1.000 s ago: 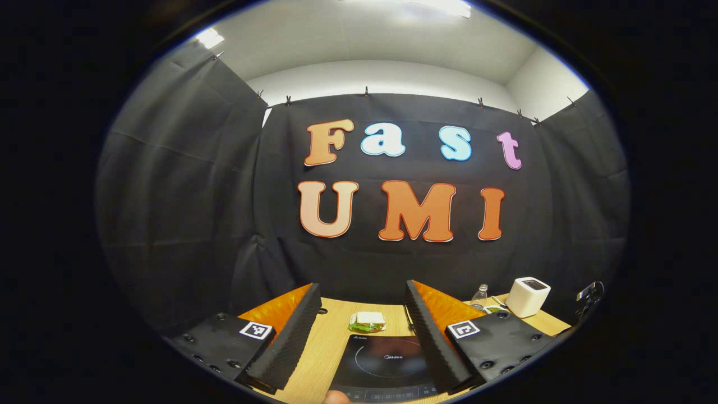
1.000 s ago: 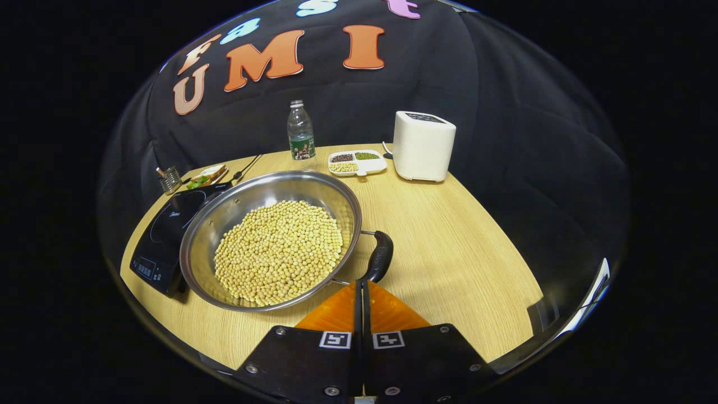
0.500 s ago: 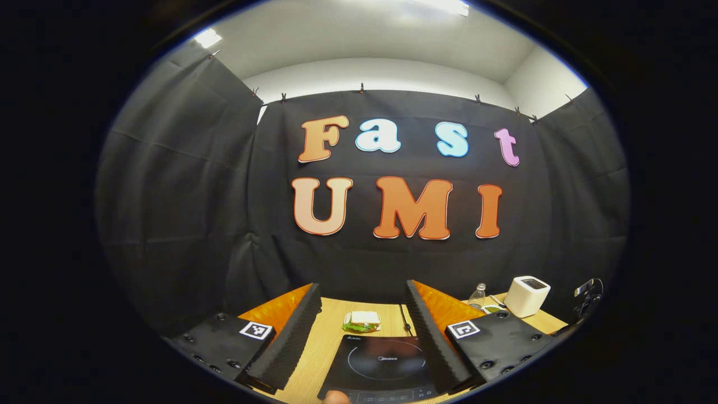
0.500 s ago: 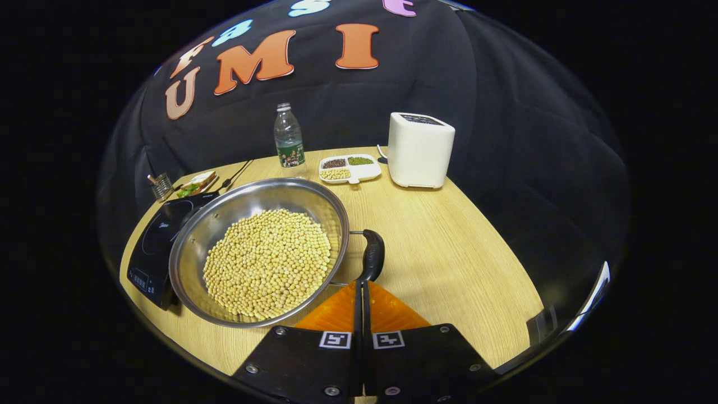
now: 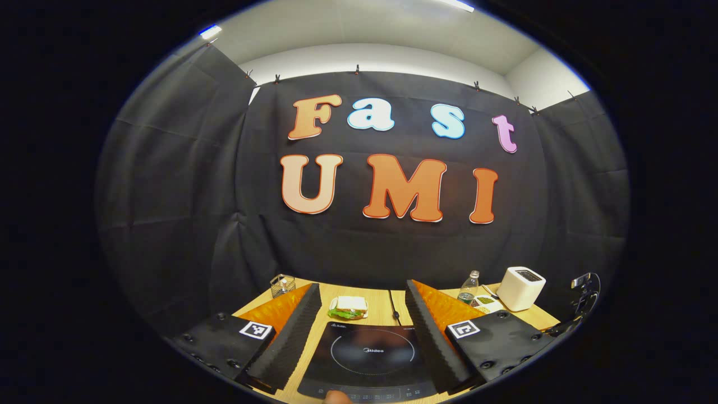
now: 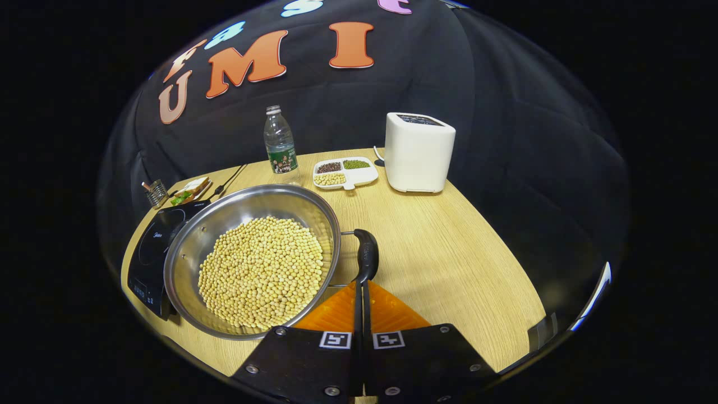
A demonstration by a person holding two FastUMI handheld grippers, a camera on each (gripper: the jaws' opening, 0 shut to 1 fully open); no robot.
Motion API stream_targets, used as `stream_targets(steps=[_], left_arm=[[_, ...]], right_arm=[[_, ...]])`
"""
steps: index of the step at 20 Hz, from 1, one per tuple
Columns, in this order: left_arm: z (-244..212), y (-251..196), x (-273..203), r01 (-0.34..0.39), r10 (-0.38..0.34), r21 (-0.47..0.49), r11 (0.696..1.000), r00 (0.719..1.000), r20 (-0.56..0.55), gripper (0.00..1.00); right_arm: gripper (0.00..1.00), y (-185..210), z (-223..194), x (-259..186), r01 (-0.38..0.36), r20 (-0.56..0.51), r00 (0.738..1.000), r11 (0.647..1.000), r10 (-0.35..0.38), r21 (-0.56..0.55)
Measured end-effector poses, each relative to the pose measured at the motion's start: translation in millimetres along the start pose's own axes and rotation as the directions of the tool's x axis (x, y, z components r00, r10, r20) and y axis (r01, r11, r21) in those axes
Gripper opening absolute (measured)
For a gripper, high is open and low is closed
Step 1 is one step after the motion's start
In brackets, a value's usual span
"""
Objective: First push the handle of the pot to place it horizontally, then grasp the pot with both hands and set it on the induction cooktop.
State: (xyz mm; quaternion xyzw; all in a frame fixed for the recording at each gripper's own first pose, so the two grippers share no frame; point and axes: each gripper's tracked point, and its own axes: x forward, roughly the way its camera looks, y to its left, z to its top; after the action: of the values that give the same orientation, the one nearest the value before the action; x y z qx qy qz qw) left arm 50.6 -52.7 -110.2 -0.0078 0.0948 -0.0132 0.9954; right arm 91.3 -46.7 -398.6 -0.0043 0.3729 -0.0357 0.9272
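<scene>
The steel pot (image 6: 224, 210), full of pale beans, sits on the wooden table in the right gripper view. Its left edge overlaps the black induction cooktop (image 6: 148, 249). The pot's dark handle (image 6: 367, 255) points toward me. My right gripper (image 6: 360, 283) is shut, with nothing between its fingers, and its tips rest against the near end of the handle. In the left gripper view my left gripper (image 5: 362, 286) stands open above the cooktop (image 5: 370, 353), holding nothing.
A water bottle (image 6: 279, 140), a divided dish of grains (image 6: 345, 172) and a white appliance (image 6: 419, 151) stand at the back of the table. A sandwich (image 5: 349, 307), a small wire basket (image 5: 281, 285) and a cable (image 5: 394, 308) lie behind the cooktop.
The left gripper has tilted down, so more of the cooktop shows between its fingers. In the right gripper view the pot and handle have drifted left, with the shut tips staying at the handle.
</scene>
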Motion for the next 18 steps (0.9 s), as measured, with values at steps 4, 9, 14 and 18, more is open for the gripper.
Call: stream_targets(steps=[4,9,14,18], left_arm=[[-16,-13,6,0.014,-0.014,0.008,1.0,0.999,-0.031,0.98],[-39,-31,16,0.035,-0.034,0.01,0.999,0.997,-0.076,0.99],[-68,-55,28,0.061,-0.059,0.009,0.998,0.99,-0.131,0.99],[-100,-80,38,0.093,-0.093,-0.006,0.996,0.977,-0.191,0.98]], right_arm=[[0.0,-5,5,10,0.013,0.007,1.0,1.0,-0.013,0.003],[0.0,-17,6,22,0.039,-0.008,0.999,0.999,-0.039,0.022],[0.0,-22,14,31,0.057,0.004,0.998,0.998,-0.057,0.034],[0.0,-25,22,34,0.07,0.014,0.997,0.997,-0.07,0.031]])
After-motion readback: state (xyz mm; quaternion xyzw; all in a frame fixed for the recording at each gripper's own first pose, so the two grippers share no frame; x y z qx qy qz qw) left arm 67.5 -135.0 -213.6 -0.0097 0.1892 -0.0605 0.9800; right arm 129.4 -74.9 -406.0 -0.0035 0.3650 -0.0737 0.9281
